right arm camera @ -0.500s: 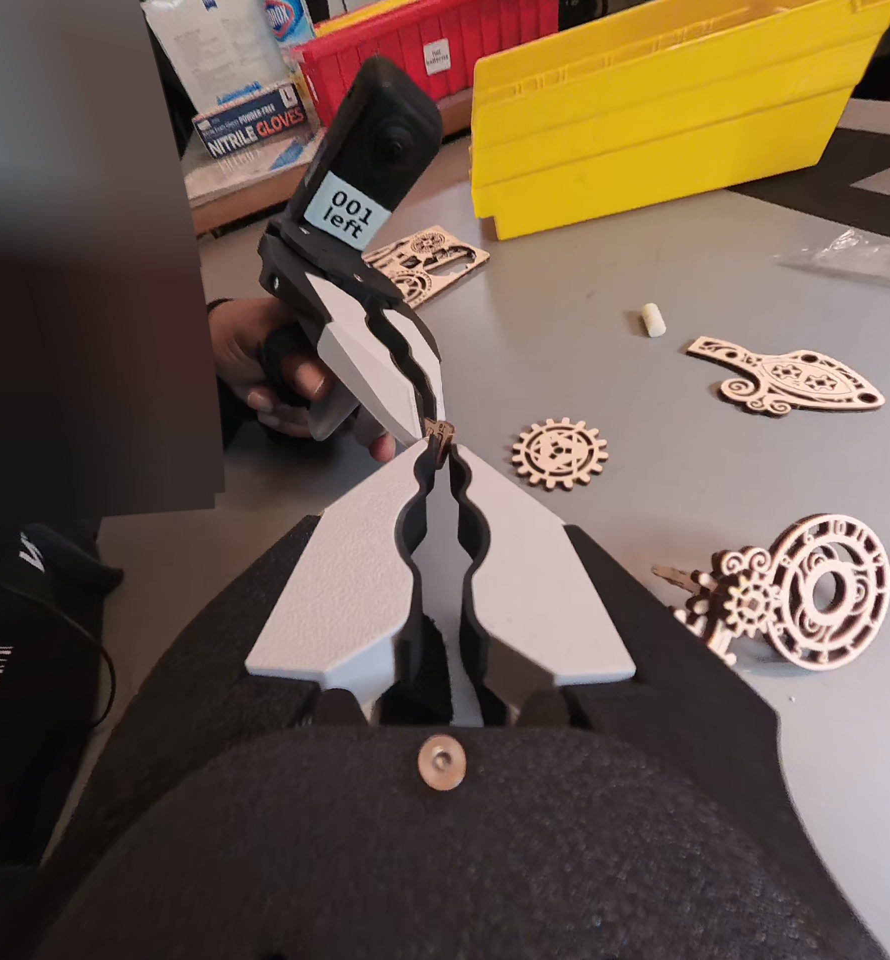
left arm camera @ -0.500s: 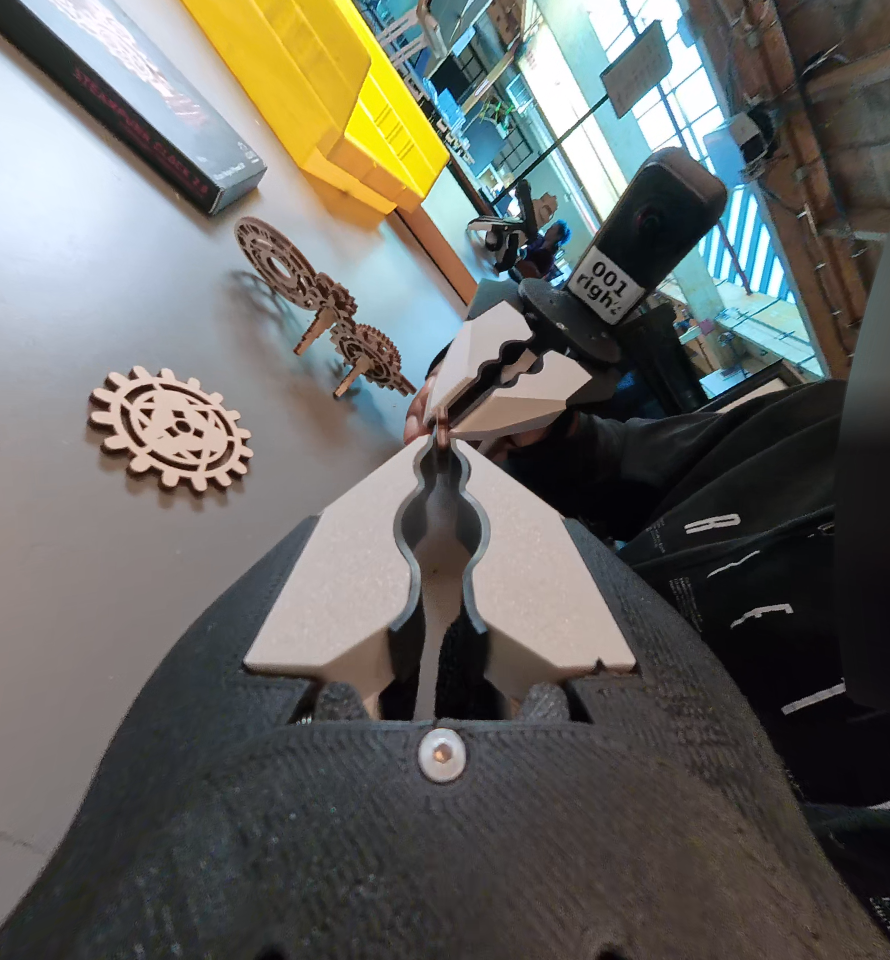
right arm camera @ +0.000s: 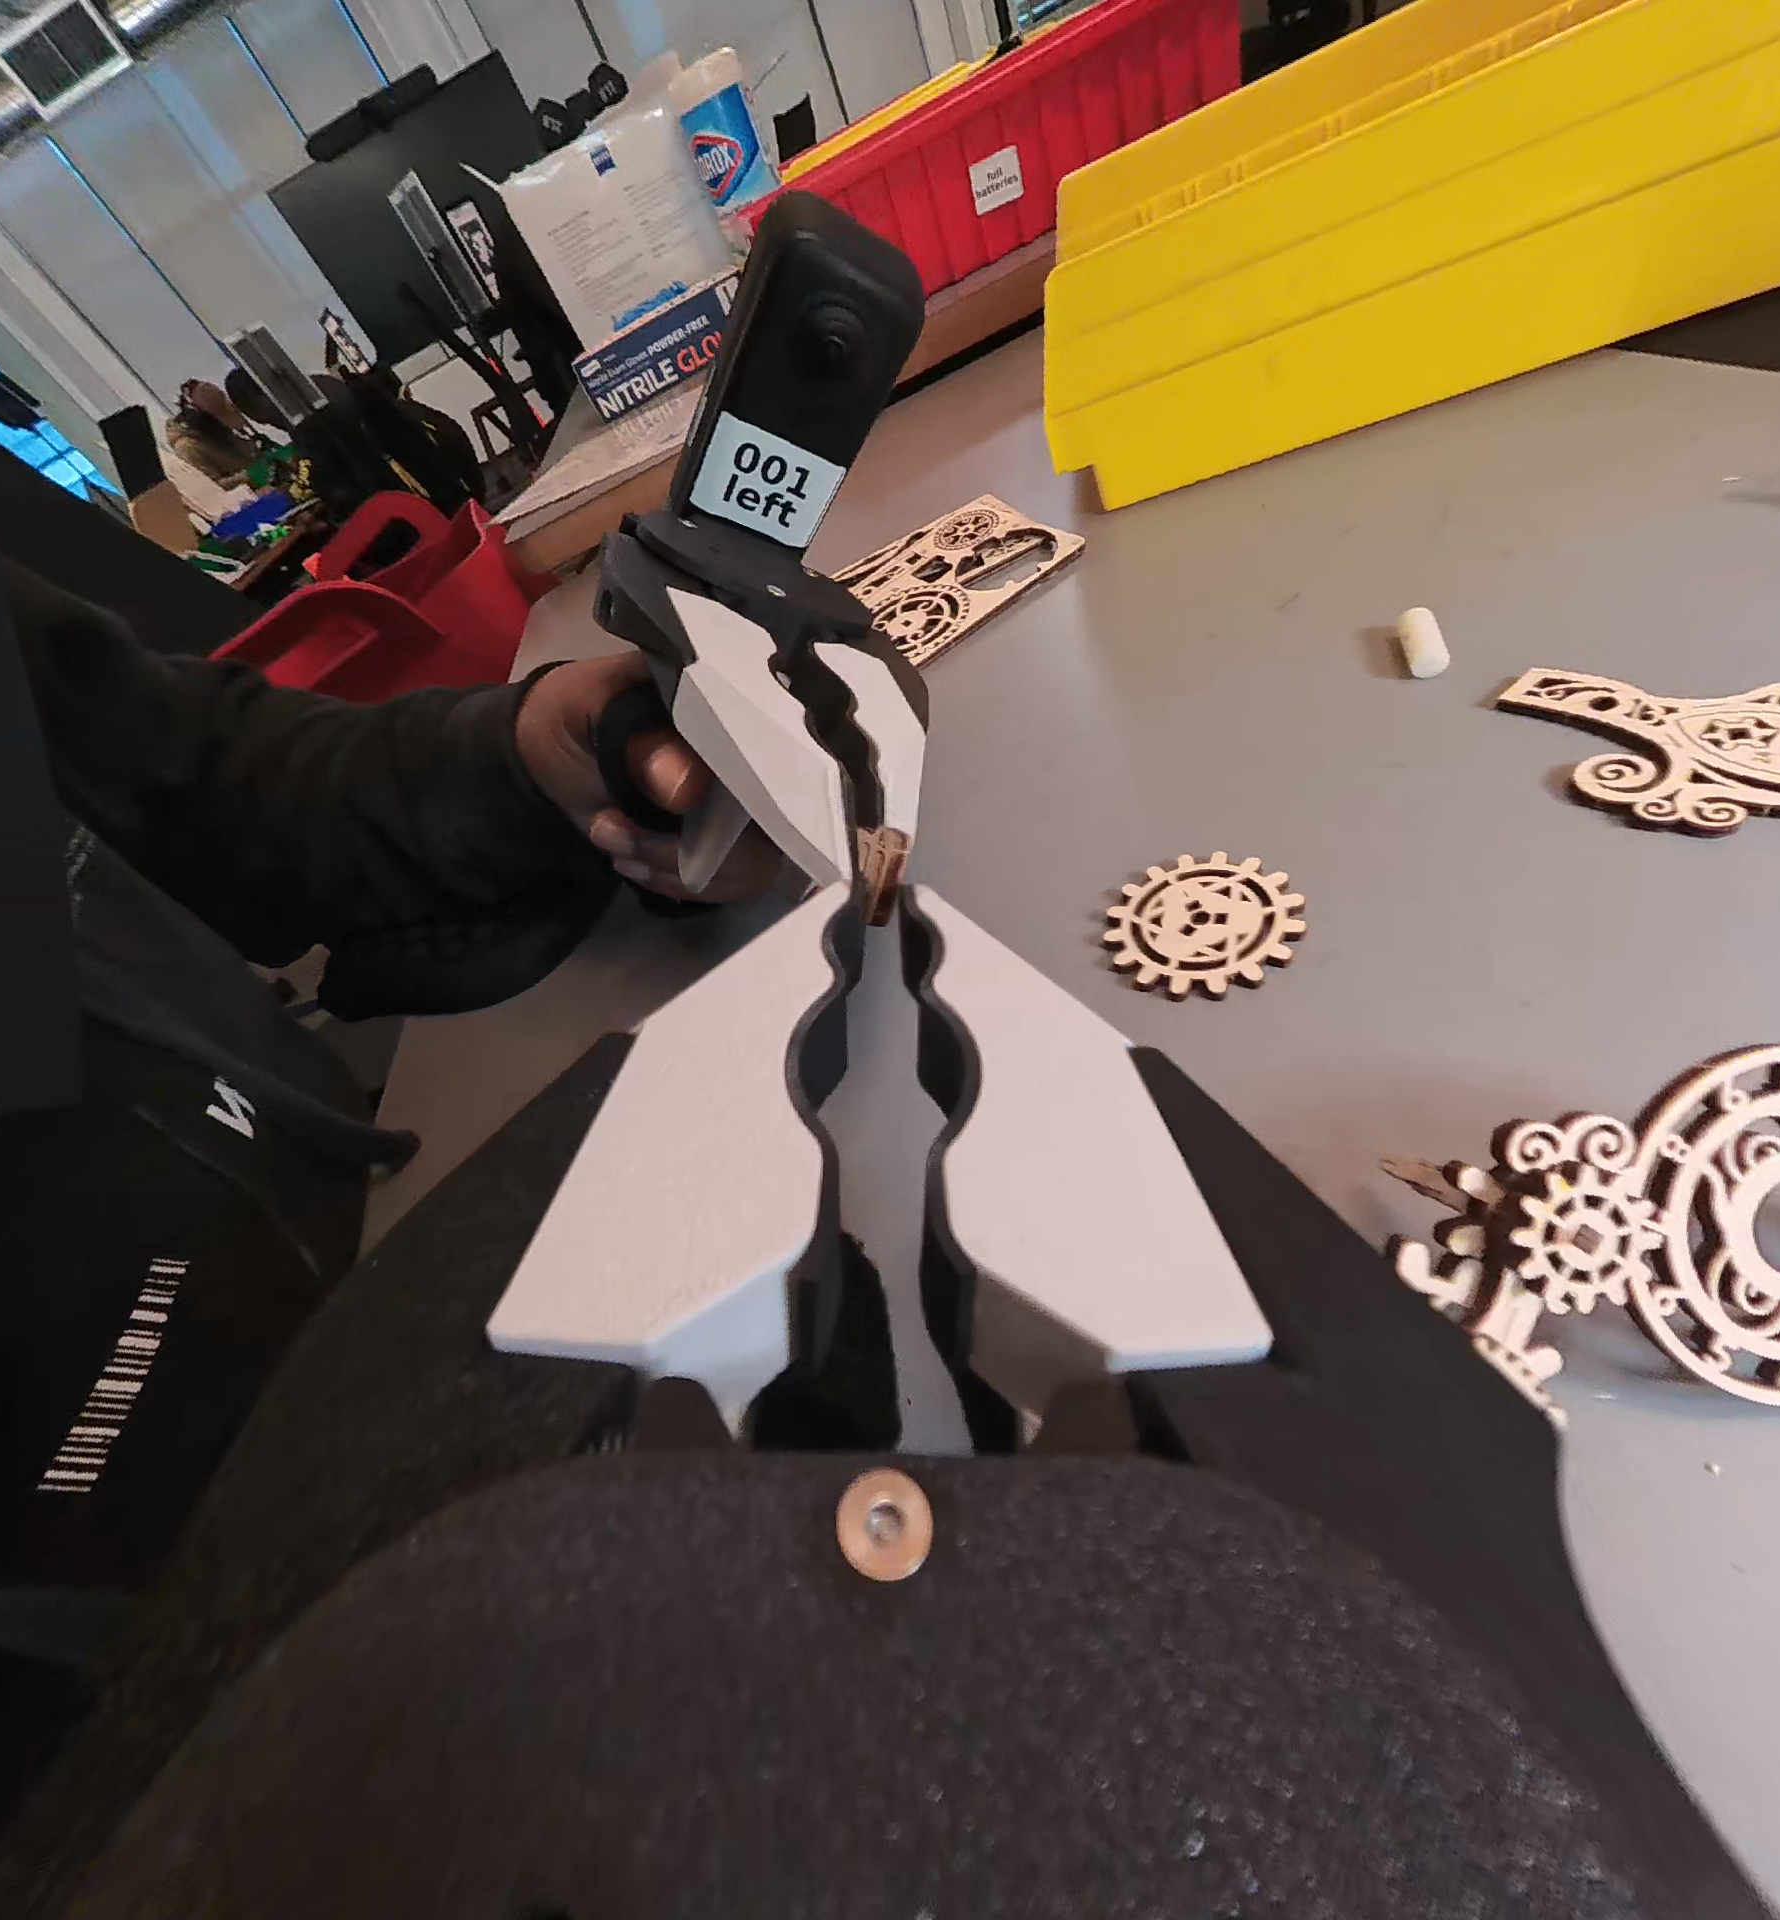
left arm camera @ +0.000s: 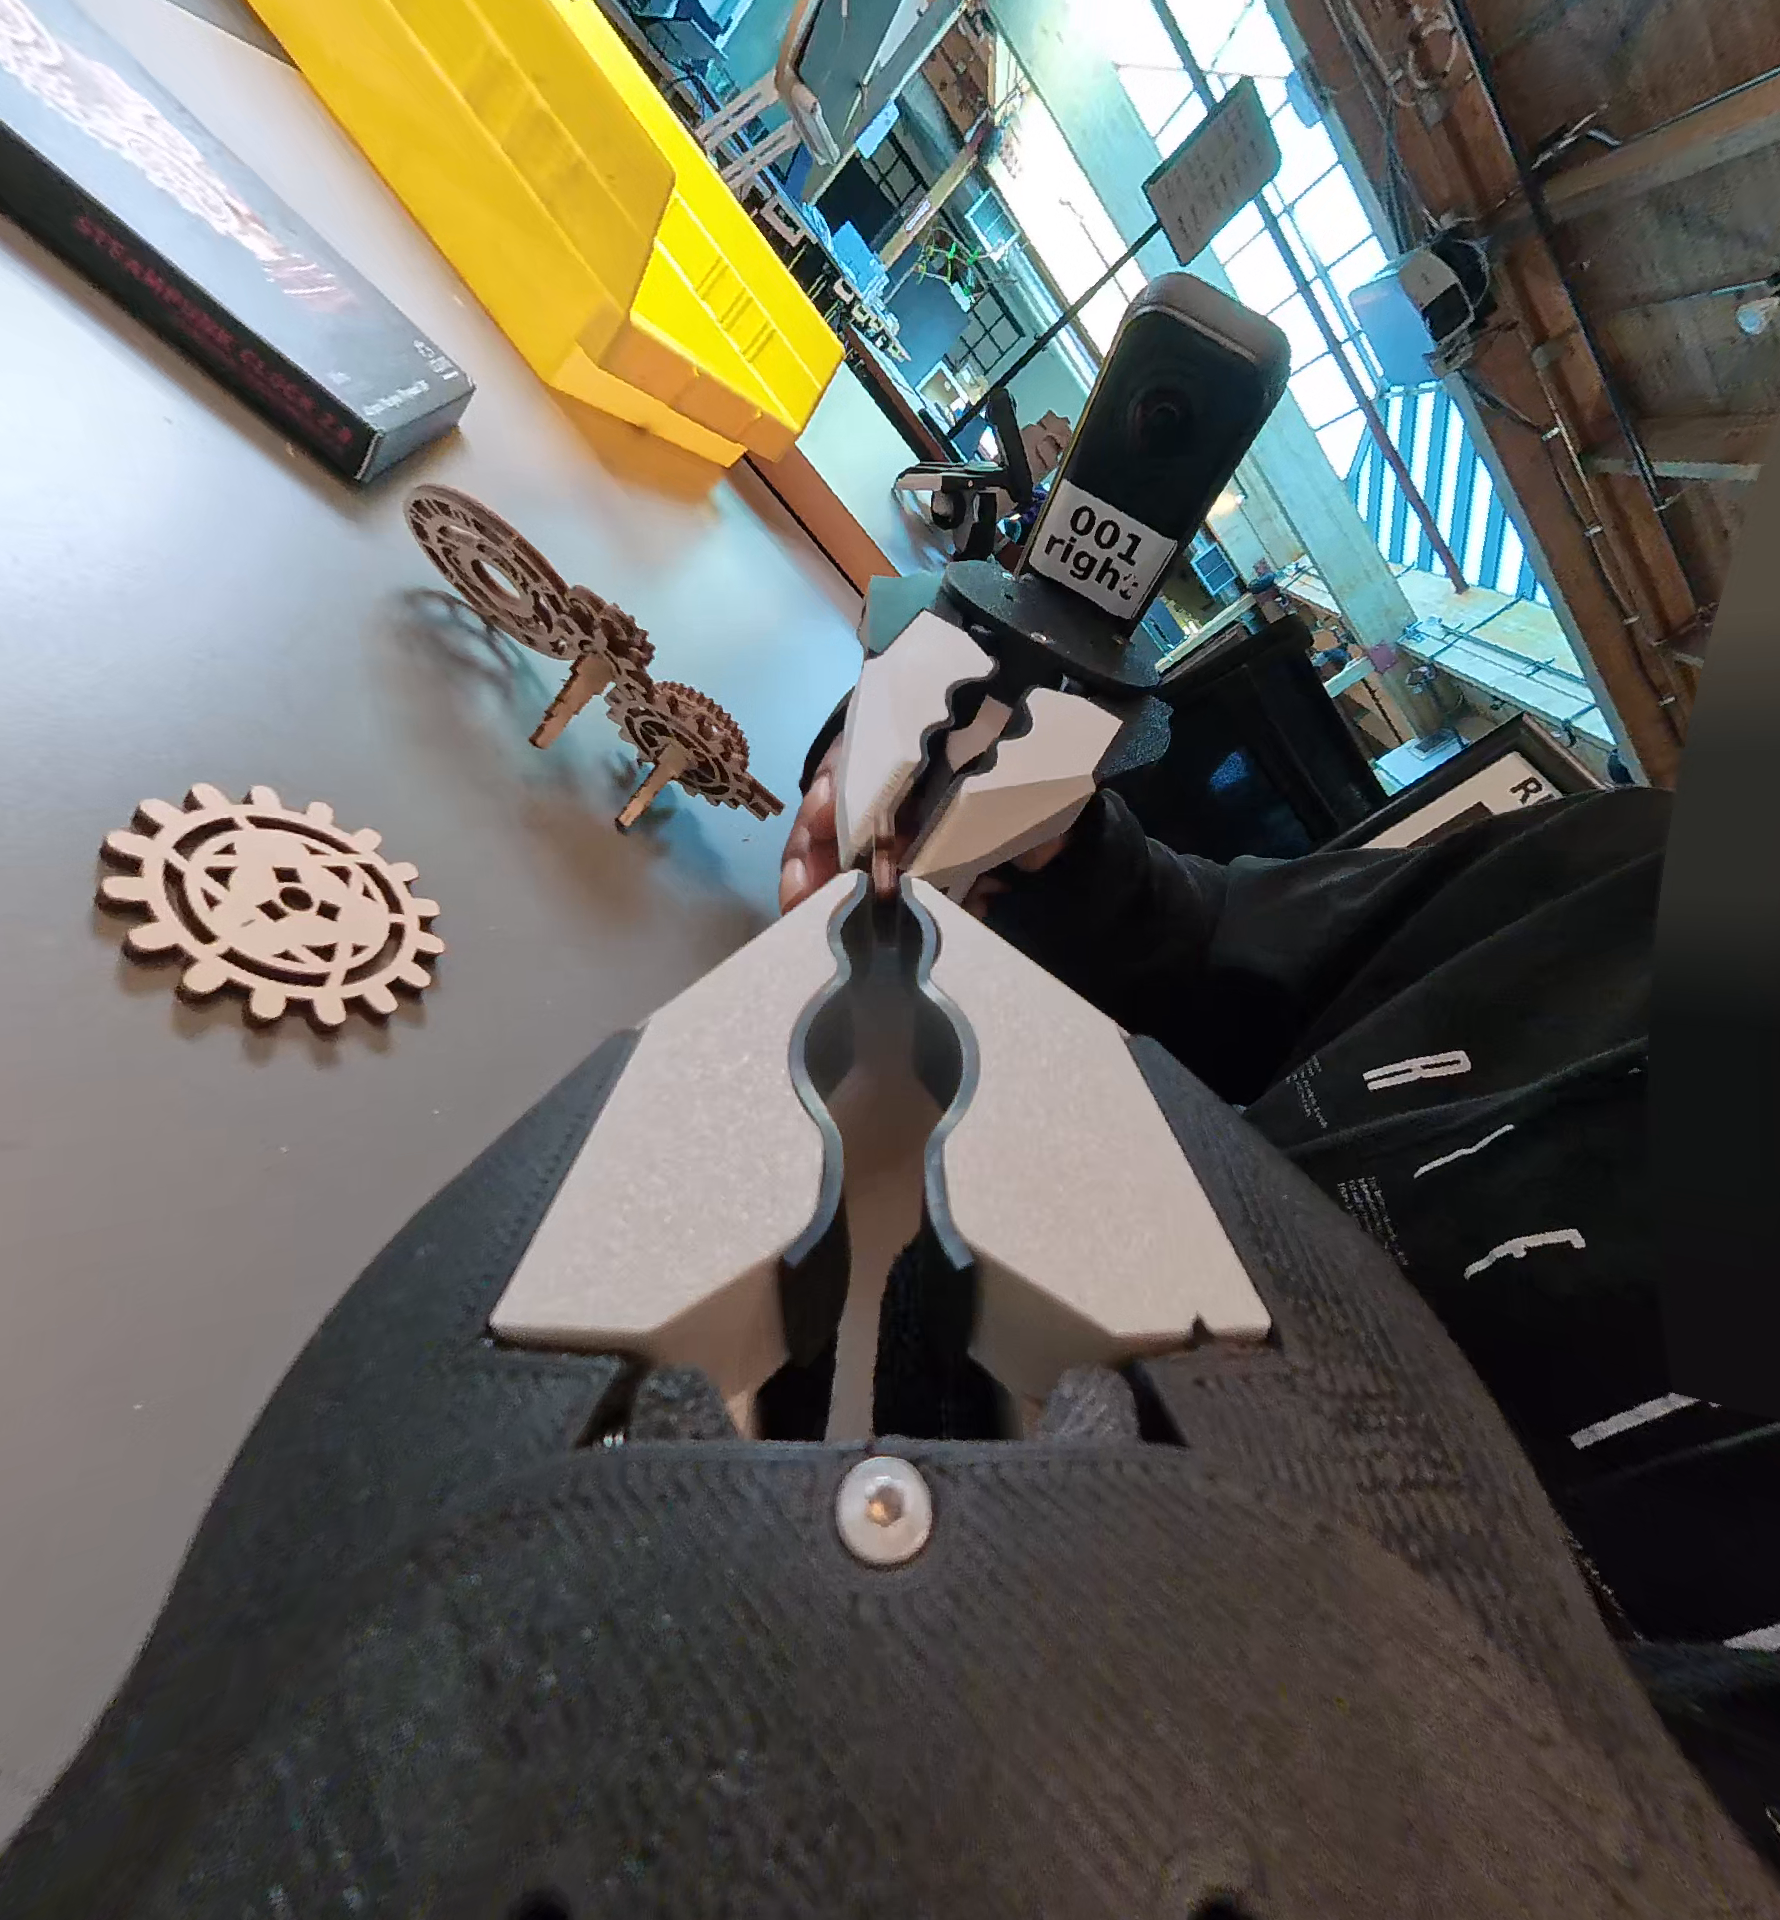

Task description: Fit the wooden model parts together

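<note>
Here you are holding a small wooden piece tip to tip: left gripper pinching its far end, right gripper narrowed on its near end.

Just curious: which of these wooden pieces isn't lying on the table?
The tiny brown wooden piece, pinched in mid-air between both grippers' tips; the flat round wooden gear and the others rest on the grey table.

The table is plain grey. The loose gear is pale wood, cut through with a star-and-ring pattern; the flat ornamental piece shows scrolls and small stars. The clock-face assembly is pale with dark burnt edges and curling fretwork. Both bins are bright yellow, the crate behind them red. Each gripper has light grey fingers on a black body.
</note>
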`<action>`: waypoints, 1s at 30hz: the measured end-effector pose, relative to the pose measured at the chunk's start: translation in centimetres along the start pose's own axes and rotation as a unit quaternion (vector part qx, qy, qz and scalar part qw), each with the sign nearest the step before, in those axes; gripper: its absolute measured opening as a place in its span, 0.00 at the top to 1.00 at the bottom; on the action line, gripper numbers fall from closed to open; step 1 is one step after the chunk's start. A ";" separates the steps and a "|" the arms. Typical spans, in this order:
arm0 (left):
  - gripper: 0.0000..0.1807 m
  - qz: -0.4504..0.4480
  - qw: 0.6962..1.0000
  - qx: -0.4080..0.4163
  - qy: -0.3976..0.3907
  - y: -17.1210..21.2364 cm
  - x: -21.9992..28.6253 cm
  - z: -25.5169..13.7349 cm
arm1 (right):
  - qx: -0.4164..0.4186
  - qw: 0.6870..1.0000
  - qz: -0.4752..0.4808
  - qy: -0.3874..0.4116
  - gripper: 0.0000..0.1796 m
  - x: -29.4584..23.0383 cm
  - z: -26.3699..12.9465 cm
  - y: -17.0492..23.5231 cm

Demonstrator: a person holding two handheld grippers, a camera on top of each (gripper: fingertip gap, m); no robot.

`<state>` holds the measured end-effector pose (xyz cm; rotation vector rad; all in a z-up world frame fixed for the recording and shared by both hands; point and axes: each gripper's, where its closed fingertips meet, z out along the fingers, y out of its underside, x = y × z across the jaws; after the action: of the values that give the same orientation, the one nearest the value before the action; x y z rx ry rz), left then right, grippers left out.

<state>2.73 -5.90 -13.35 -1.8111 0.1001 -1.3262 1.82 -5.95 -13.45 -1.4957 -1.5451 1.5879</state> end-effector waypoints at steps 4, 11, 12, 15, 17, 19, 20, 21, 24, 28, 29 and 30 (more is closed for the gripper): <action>0.99 0.002 1.000 0.001 0.001 0.0 0.1 0.0 | 0.003 1.000 0.014 -0.007 0.98 -0.1 -0.1 -0.1; 0.99 -0.005 1.000 0.002 0.003 0.0 0.0 0.0 | 0.012 0.998 0.059 -0.030 0.99 0.0 0.0 -0.1; 0.99 -0.007 1.000 0.003 0.003 -0.1 0.0 0.0 | 0.013 0.997 0.065 -0.033 0.99 0.0 0.0 -0.1; 0.99 -0.009 1.000 0.003 0.003 -0.1 -0.1 0.0 | 0.015 0.996 0.076 -0.038 0.99 0.1 0.1 -0.1; 0.99 -0.009 1.000 0.003 0.001 -0.1 -0.2 -0.1 | 0.017 0.995 0.084 -0.041 0.99 0.2 0.2 -0.1; 0.99 -0.006 1.000 0.003 -0.004 -0.1 -0.3 -0.1 | 0.018 0.994 0.094 -0.044 0.99 0.3 0.2 -0.1; 0.99 -0.003 1.000 0.002 -0.007 -0.1 -0.4 -0.1 | 0.018 0.994 0.096 -0.043 0.99 0.3 0.2 0.0; 0.99 -0.001 1.000 0.002 -0.009 -0.1 -0.4 -0.1 | 0.019 0.994 0.100 -0.044 0.99 0.3 0.2 0.0; 1.00 0.005 1.000 0.002 -0.016 -0.1 -0.5 0.0 | 0.022 0.993 0.110 -0.045 0.99 0.4 0.2 -0.1; 1.00 0.014 1.000 0.003 -0.023 -0.2 -0.4 0.0 | 0.026 0.992 0.116 -0.045 0.99 0.4 0.2 -0.1; 0.99 0.016 1.000 0.004 -0.024 -0.2 -0.3 0.0 | 0.029 0.991 0.121 -0.047 0.99 0.4 0.2 -0.2; 0.99 0.018 0.999 0.004 -0.026 -0.2 -0.4 0.0 | 0.032 0.990 0.127 -0.050 0.99 0.4 0.2 -0.3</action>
<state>2.48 -5.59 -13.47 -1.8279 0.0997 -1.2509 1.46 -5.63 -13.39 -1.6533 -1.3837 1.8620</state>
